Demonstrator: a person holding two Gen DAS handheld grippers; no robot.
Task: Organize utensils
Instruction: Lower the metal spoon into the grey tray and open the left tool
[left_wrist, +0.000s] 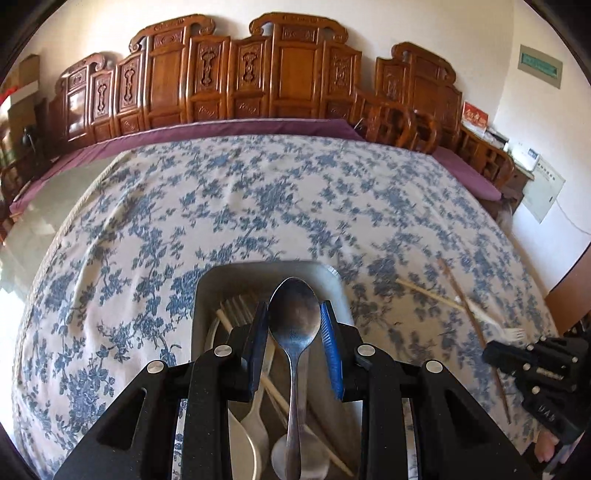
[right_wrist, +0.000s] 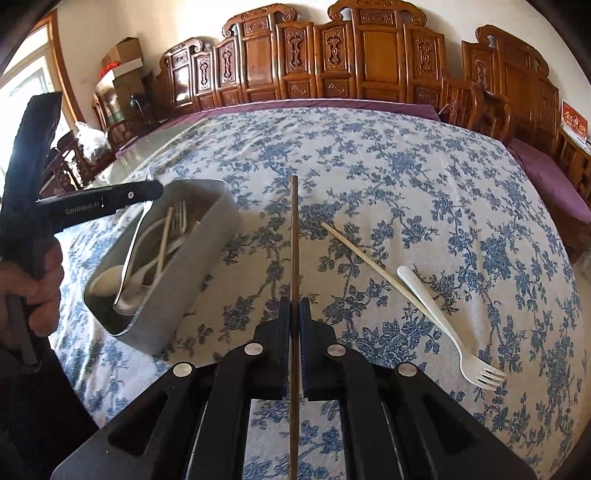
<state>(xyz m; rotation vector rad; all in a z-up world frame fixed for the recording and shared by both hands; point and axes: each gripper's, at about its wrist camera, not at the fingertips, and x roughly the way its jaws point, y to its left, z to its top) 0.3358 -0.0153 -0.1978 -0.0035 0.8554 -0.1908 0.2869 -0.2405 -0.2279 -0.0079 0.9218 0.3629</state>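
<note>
My left gripper (left_wrist: 293, 306) is shut on the bowl of a metal spoon (left_wrist: 293, 325), whose handle runs back toward the camera. It hangs over a grey tray (left_wrist: 221, 273) that holds white spoons, forks and pale chopsticks. In the right wrist view the left gripper (right_wrist: 147, 194) reaches over the tray (right_wrist: 184, 288) from the left, held by a hand. My right gripper (right_wrist: 294, 301) is shut on a brown chopstick (right_wrist: 294, 229) that sticks out ahead above the cloth. A pale chopstick (right_wrist: 369, 258) and a white plastic fork (right_wrist: 443, 317) lie on the cloth to its right.
The table wears a white cloth with blue flowers (left_wrist: 258, 192). Carved wooden chairs (right_wrist: 369, 55) and a purple bench cushion (right_wrist: 546, 173) line the far side. The right gripper (left_wrist: 491, 350) shows at the right edge of the left wrist view, by the fork (left_wrist: 513, 332).
</note>
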